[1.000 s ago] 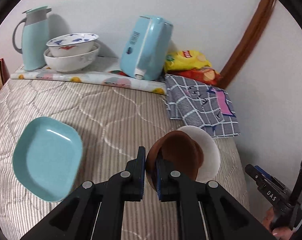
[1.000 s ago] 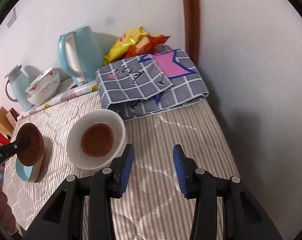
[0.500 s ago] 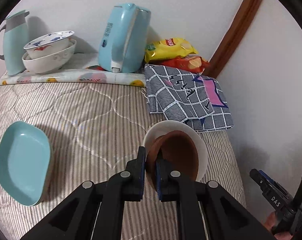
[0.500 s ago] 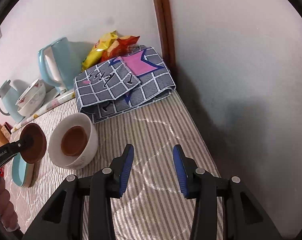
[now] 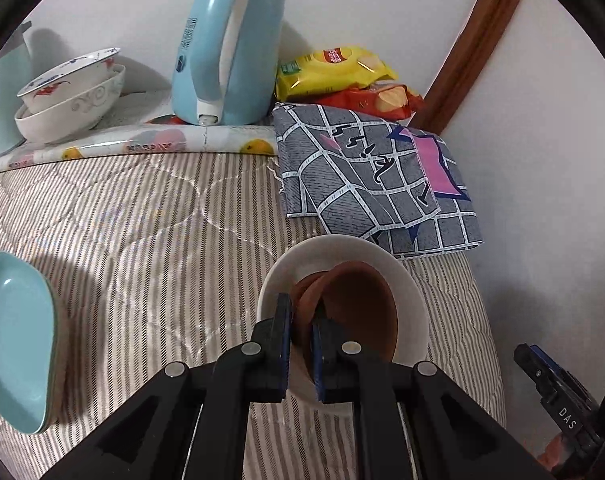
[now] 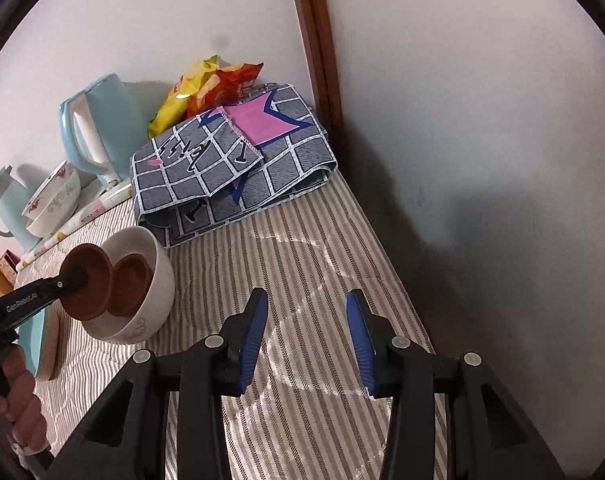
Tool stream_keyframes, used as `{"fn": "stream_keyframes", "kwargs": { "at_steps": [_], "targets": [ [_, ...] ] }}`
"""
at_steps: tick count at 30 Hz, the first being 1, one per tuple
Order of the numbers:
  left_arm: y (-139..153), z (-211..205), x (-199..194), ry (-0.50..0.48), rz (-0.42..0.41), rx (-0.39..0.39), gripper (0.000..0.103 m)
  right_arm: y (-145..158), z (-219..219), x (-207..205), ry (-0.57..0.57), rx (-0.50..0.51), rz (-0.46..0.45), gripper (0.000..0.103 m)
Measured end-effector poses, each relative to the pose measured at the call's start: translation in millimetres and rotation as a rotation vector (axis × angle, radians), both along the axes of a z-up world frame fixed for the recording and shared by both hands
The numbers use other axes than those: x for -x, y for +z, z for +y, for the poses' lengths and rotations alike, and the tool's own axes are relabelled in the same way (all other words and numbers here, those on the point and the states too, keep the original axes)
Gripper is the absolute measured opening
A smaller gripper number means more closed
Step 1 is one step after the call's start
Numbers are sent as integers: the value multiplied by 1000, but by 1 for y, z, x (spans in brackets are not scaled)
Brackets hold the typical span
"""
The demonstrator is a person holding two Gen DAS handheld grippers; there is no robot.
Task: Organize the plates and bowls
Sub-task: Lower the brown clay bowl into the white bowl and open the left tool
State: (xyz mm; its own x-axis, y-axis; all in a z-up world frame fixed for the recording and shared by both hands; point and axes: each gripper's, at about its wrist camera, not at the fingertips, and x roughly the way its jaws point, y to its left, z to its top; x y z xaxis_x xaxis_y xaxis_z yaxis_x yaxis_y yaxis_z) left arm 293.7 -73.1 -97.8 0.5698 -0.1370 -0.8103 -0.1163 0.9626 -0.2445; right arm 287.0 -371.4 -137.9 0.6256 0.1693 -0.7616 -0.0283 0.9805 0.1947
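The left gripper (image 5: 301,326) was clamped on the rim of a tilted brown dish (image 5: 358,312) held over the white bowl (image 5: 416,300) — a second brown dish (image 6: 132,280) lay inside. The right gripper (image 6: 308,336) hovered nearby over the striped quilt (image 6: 302,248), jaws apart and empty.

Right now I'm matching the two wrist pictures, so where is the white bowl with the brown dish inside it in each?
Left wrist view: white bowl sits lower centre, just beyond the left claw, which grips a second brown dish.
Right wrist view: it is at mid left.
Shared landmark: the grey checked cloth lies just behind the bowl in both.
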Motion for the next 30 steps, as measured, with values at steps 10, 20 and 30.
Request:
{"fn": "stream_keyframes", "kwargs": {
  "at_steps": [10,20,30],
  "targets": [
    [-12,-7,-13,-13,27,-13,9,-3,-1,-2,1,-3,-1,41],
    [-22,-11,-18,-19,42,-1,9,-8,1,-2,2,6,11,41],
    [-24,-14,-18,-39,41,13,10,-8,8,-2,18,10,15,41]
  ]
}}
